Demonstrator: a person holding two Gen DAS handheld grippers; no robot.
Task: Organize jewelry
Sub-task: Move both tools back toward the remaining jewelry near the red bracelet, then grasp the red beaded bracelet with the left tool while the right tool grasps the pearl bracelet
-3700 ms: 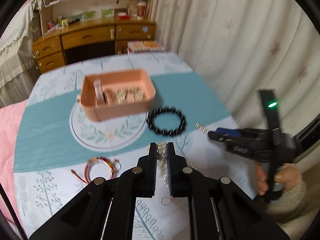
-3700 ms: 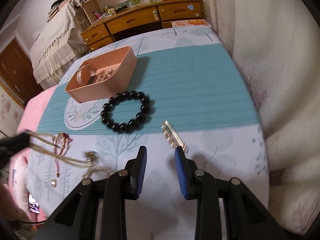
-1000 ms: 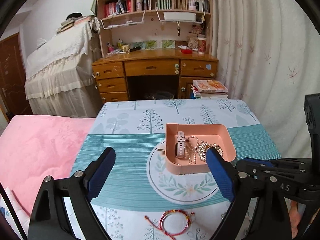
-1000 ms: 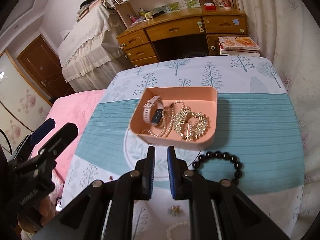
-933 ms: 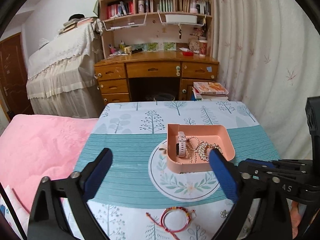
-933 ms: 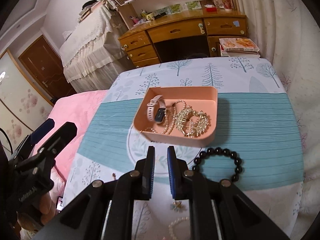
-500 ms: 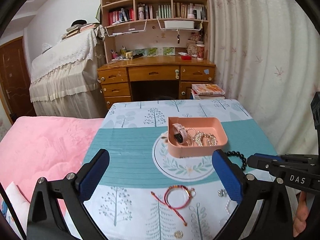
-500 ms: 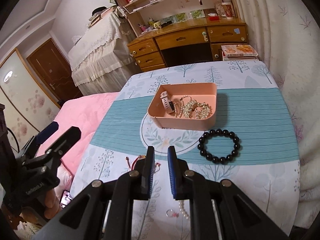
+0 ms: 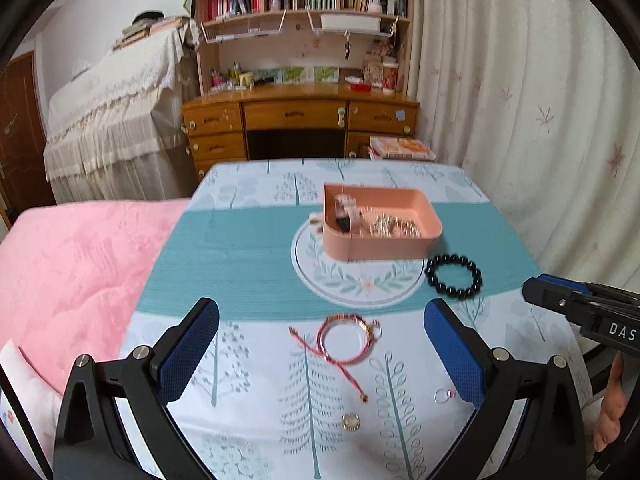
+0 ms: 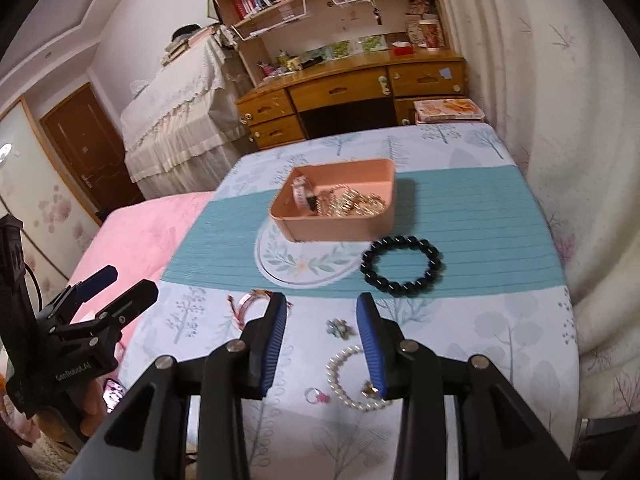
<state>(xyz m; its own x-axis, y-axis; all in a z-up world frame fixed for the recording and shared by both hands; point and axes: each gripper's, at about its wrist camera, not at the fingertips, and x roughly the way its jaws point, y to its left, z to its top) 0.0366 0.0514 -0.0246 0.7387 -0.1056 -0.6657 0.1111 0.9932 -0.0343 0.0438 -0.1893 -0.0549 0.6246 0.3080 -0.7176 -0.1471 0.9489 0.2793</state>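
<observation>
A pink tray (image 9: 384,242) (image 10: 336,230) on the table holds a watch and gold chains. A black bead bracelet (image 9: 454,274) (image 10: 402,266) lies right of it. A red string bracelet (image 9: 346,338) (image 10: 250,302) lies near the front. My left gripper (image 9: 320,344) is wide open and empty, above the red bracelet. My right gripper (image 10: 322,334) is open and empty above a small flower brooch (image 10: 340,328), a pearl bracelet (image 10: 350,380) and a pink ring (image 10: 316,395). A round stud (image 9: 351,422) and the ring (image 9: 443,395) lie near the left gripper.
The table (image 9: 248,264) has a teal and white tree-print cloth. A pink bed (image 9: 72,272) adjoins its left side. A curtain (image 9: 520,100) hangs to the right. A wooden desk (image 9: 296,120) with bookshelves stands behind.
Both grippers pulled back and down toward the table's near end. My right gripper opened from nearly shut. The left one stayed wide open.
</observation>
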